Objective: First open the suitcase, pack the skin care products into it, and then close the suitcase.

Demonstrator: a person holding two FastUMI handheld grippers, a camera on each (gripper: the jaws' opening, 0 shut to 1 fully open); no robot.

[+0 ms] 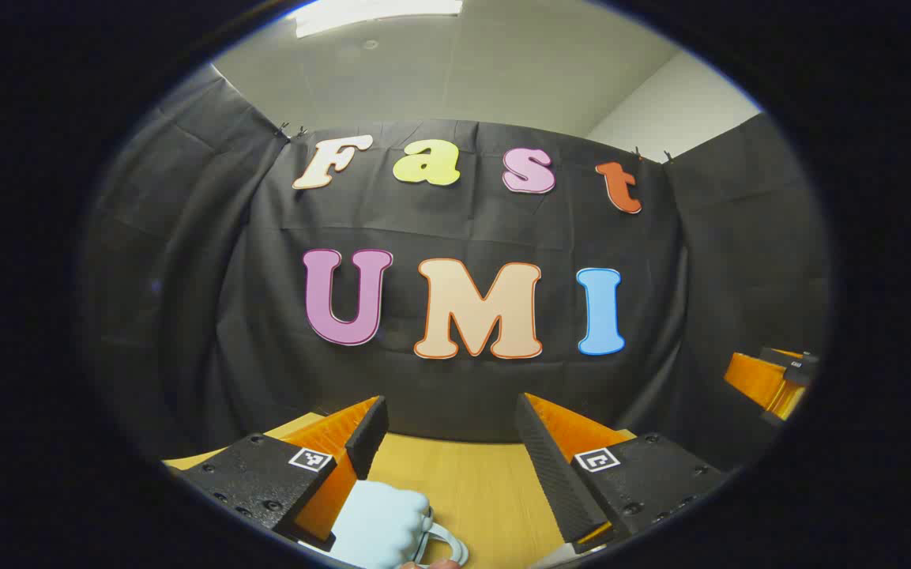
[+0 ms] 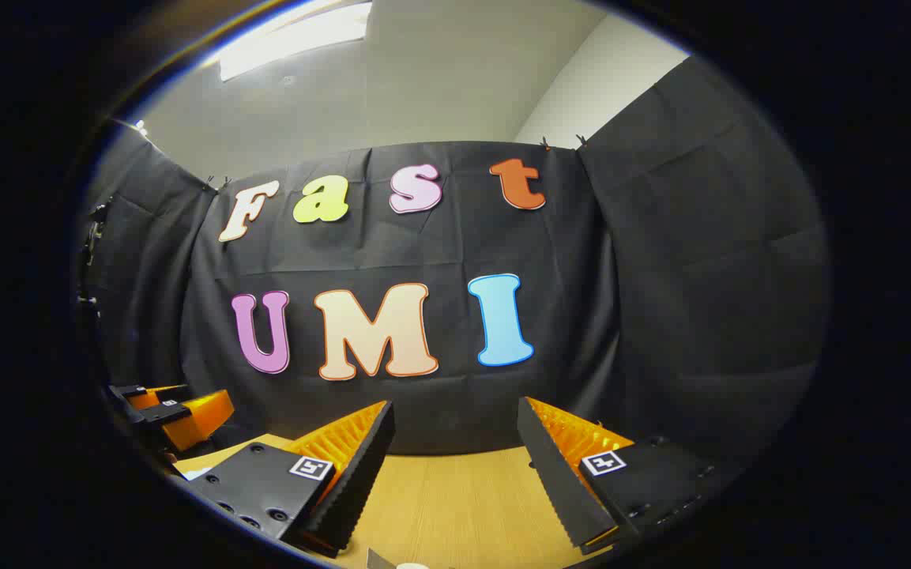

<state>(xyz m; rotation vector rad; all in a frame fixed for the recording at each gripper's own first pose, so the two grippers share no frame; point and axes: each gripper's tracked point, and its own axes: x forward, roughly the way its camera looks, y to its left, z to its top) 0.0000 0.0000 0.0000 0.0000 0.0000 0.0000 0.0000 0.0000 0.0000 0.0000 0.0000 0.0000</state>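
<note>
In the left gripper view my left gripper [image 1: 449,423] is open, held above the wooden table [image 1: 479,490]. A pale blue-white object with a looped handle [image 1: 382,521] lies on the table low between its fingers, nearer the left finger; what it is I cannot tell. The right gripper [image 1: 771,378] shows at that view's right edge. In the right gripper view my right gripper [image 2: 455,427] is open over bare wood with nothing between its fingers, and the left gripper [image 2: 178,415] shows at the far left. A small white edge [image 2: 412,564] peeks in at the bottom.
The black cloth wall [image 1: 463,237] stands close behind the table's far edge. The wooden tabletop [image 2: 455,506] runs from under the fingers to that wall. A ceiling light [image 2: 297,35] is overhead.
</note>
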